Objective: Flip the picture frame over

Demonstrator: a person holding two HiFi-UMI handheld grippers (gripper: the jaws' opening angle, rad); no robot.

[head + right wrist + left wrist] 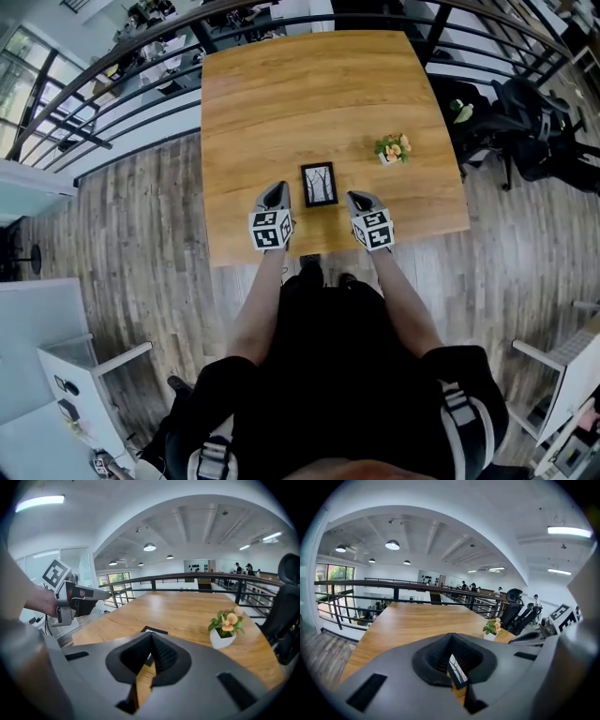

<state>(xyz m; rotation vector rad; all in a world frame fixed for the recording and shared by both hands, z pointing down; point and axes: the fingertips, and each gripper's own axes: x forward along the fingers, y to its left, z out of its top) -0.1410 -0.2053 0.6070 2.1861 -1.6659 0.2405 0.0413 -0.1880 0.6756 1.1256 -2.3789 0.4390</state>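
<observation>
A small black picture frame [319, 184] lies flat on the wooden table [281, 94], its tree drawing facing up. My left gripper [277, 193] hovers just left of it and my right gripper [359, 199] just right of it, both near the table's front edge and apart from the frame. Each has its jaws shut with nothing between them. In the left gripper view the frame [457, 667] shows below the shut left gripper [451, 637]. In the right gripper view a corner of the frame [153, 630] peeks over the shut right gripper [152, 638].
A small white pot of orange flowers [394, 148] stands on the table to the right of the frame, also visible as the pot [224, 629] in the right gripper view. A black railing [112, 75] runs behind the table. Black office chairs [534, 122] stand at the right.
</observation>
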